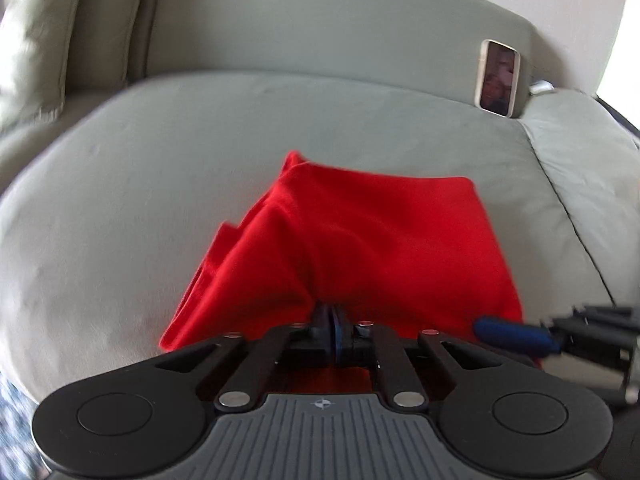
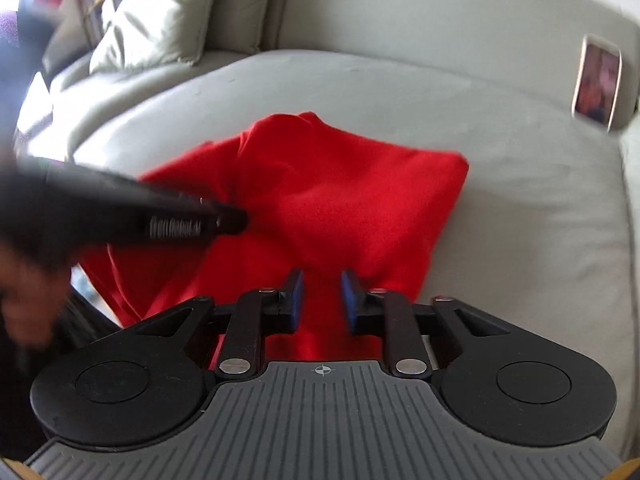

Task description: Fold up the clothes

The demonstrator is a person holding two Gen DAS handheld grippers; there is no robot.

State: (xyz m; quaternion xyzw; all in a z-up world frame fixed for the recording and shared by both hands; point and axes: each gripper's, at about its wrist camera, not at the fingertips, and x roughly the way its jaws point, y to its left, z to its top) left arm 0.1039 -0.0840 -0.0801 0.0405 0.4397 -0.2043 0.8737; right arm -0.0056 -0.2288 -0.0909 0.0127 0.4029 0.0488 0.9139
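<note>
Lying on the broad seat of a pale grey-green sofa [image 1: 160, 184], the red cloth [image 1: 360, 240] is a soft, matte garment, roughly four-sided, with a fairly straight far edge, a squared far right corner and a bunched peak at its far left; on the left side several layered edges step down toward the near corner. The sofa's cover looks like short-napped suede, faintly brushed, with a rounded seat front, a seam running to a second cushion on the right, and a loose pillow [image 2: 160, 16] in the back left corner. A phone [image 1: 498, 78] in a light case leans upright against the backrest at the right, its screen lit. The left gripper [image 1: 333, 320] has its blue-padded fingers pressed together on a raised fold at the cloth's near edge, the fabric tenting up to that pinch. The right gripper [image 2: 322, 292] holds its blue pads apart with a clear gap, red cloth showing between and beneath them at the near right edge; whether the pads touch the fabric cannot be told. Both frames are blurred.
</note>
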